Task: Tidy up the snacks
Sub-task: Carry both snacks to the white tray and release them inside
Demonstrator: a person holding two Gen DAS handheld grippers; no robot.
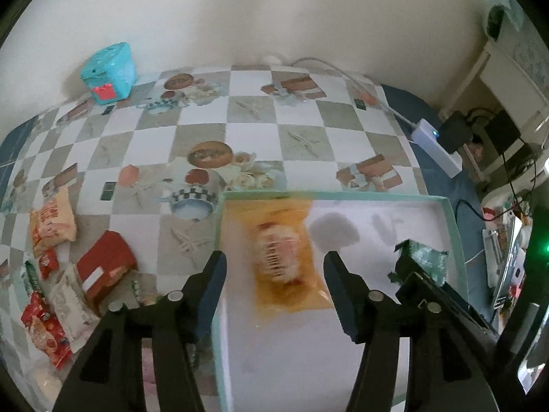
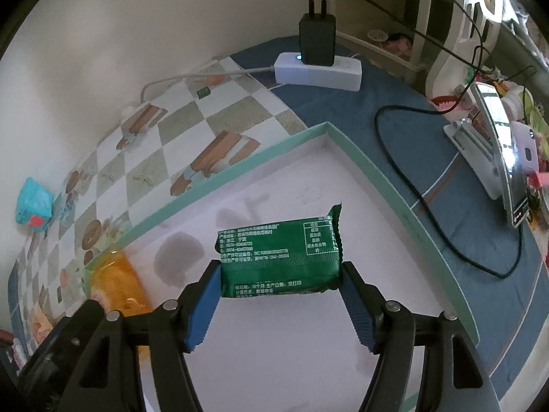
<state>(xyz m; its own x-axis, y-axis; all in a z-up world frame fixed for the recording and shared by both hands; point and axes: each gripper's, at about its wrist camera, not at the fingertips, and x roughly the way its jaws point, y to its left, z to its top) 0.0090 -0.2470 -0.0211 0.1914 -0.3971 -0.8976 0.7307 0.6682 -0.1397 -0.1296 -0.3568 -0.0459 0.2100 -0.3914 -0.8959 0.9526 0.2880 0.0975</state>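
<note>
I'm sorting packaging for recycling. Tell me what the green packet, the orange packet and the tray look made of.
Green packet: glossy plastic film, creased, with crimped serrated ends.
Orange packet: probably translucent plastic film; it is blurred.
Tray: looks like matte cardboard, with thin straight walls and a white, stained floor.

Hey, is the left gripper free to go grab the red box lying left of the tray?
Probably yes. The left gripper stands open over the tray, the orange packet lying loose below it, and bare tablecloth separates it from the red box.
</note>
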